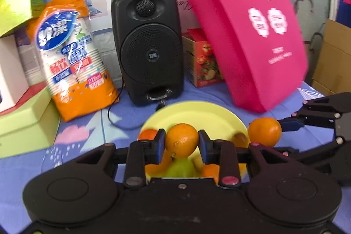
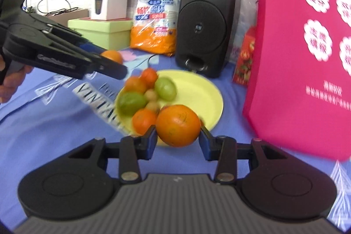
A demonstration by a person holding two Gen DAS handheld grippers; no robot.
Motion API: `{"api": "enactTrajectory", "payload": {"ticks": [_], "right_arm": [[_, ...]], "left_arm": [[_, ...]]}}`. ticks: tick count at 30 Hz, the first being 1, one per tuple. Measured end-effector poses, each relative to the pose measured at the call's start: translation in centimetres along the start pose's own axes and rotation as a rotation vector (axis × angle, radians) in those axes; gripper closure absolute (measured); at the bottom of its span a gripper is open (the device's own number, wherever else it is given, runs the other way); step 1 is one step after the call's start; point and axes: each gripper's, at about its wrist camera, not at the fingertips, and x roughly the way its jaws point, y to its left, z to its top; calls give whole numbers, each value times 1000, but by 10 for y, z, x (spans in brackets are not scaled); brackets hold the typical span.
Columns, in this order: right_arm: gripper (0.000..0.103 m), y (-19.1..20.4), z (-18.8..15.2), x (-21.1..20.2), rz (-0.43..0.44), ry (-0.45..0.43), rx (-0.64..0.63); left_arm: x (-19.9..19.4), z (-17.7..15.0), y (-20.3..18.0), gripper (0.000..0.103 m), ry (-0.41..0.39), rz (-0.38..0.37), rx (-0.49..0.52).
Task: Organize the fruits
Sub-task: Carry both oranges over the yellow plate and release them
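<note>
My left gripper (image 1: 181, 143) is shut on an orange (image 1: 181, 140) and holds it above the near side of a yellow plate (image 1: 197, 113). My right gripper (image 2: 178, 134) is shut on a larger orange (image 2: 178, 125) at the plate's (image 2: 197, 89) near rim. The plate holds small oranges (image 2: 143, 120), two green fruits (image 2: 165, 88) and small pale fruits (image 2: 151, 95). In the left wrist view the right gripper (image 1: 283, 126) comes in from the right with its orange (image 1: 265, 131). In the right wrist view the left gripper (image 2: 109, 63) is at the left with its orange (image 2: 112, 56).
A black speaker (image 1: 148, 45) with a cable stands behind the plate. An orange pack of paper cups (image 1: 74, 58) and green boxes (image 1: 24, 124) stand at the left. A big pink bag (image 1: 248, 30) and a red fruit box (image 1: 204, 60) stand at the right. A blue patterned cloth (image 2: 43, 124) covers the table.
</note>
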Motion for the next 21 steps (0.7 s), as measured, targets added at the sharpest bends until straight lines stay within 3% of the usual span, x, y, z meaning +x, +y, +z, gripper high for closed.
{"api": "enactTrajectory", "payload": {"ticks": [7, 12, 21], "right_arm": [[63, -17, 21, 47, -19, 18, 22], [63, -23, 25, 67, 4, 41, 37], [63, -26, 23, 80, 27, 69, 60]], "left_arm": [[68, 30, -6, 72, 34, 27, 11], [109, 35, -3, 72, 93, 11, -46], [135, 28, 5, 67, 133, 40, -114]]}}
